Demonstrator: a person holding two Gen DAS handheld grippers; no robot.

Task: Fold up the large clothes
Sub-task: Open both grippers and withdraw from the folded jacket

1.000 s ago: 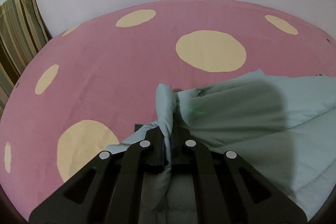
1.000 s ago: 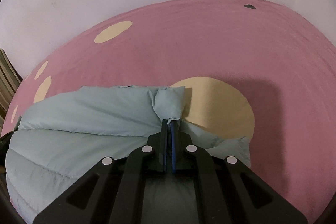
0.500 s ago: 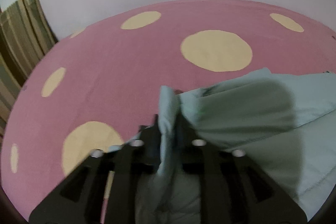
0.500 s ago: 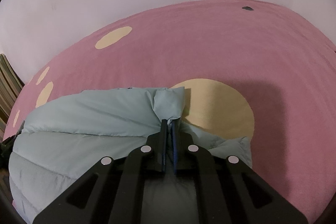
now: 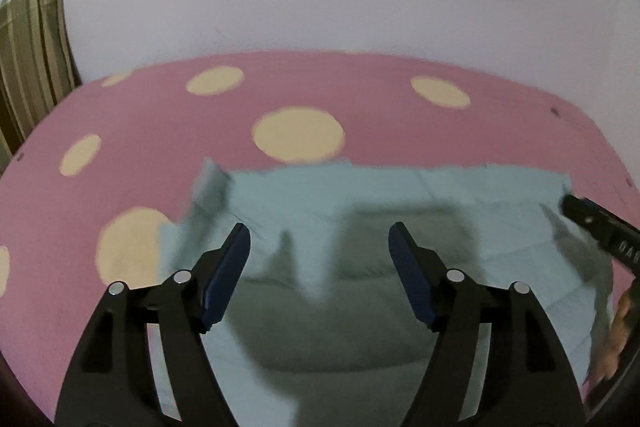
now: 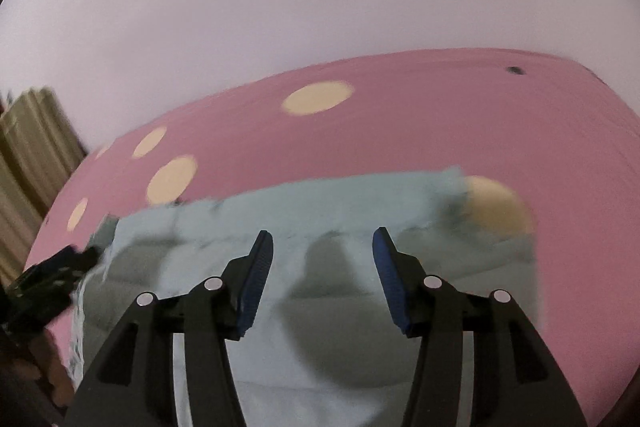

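While I watch both wrist feeds, the left gripper [image 5: 320, 239] has its jaws apart and opening, with nothing pinched between them. Jaws on the right gripper [image 6: 323, 245] are likewise apart and opening, holding nothing. Below both lies the pale blue garment [image 5: 360, 195], spread flat on the pink bed cover [image 5: 160, 115] with its cream dots, its far edge running straight across. 1 folded layer rests over another. From the left view I see the right gripper at the garment's right edge. A striped curtain [image 5: 32, 51] hangs far left.
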